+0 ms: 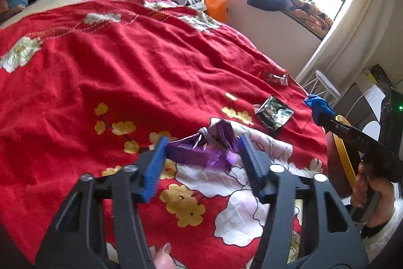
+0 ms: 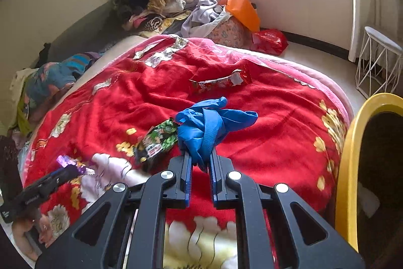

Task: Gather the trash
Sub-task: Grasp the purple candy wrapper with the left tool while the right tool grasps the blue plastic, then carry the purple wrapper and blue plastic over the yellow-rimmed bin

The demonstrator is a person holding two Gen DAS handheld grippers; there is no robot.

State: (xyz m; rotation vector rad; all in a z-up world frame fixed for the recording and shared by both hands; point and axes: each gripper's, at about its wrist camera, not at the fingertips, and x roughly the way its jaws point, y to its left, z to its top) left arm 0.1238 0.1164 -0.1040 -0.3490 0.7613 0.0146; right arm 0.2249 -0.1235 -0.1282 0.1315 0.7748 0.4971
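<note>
On the red blanket (image 2: 151,92): one purple foil wrapper (image 1: 201,150), one dark green-printed snack packet (image 2: 157,140), one long red wrapper (image 2: 221,81) and one crumpled blue glove (image 2: 209,122). Two grippers are present, left (image 1: 201,155) and right (image 2: 200,163). Beyond the bed: one orange bag (image 2: 241,10), one red bag (image 2: 270,40), one white wire stool (image 2: 380,59), one yellow-rimmed bin (image 2: 352,155).

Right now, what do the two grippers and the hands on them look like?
Both grippers, left and right, are matte black scissor-like frames with silver round pivot bolts and blue ribbed finger pads. The right hand wears a fluffy white cuff over a dark band. No cables visible.
</note>
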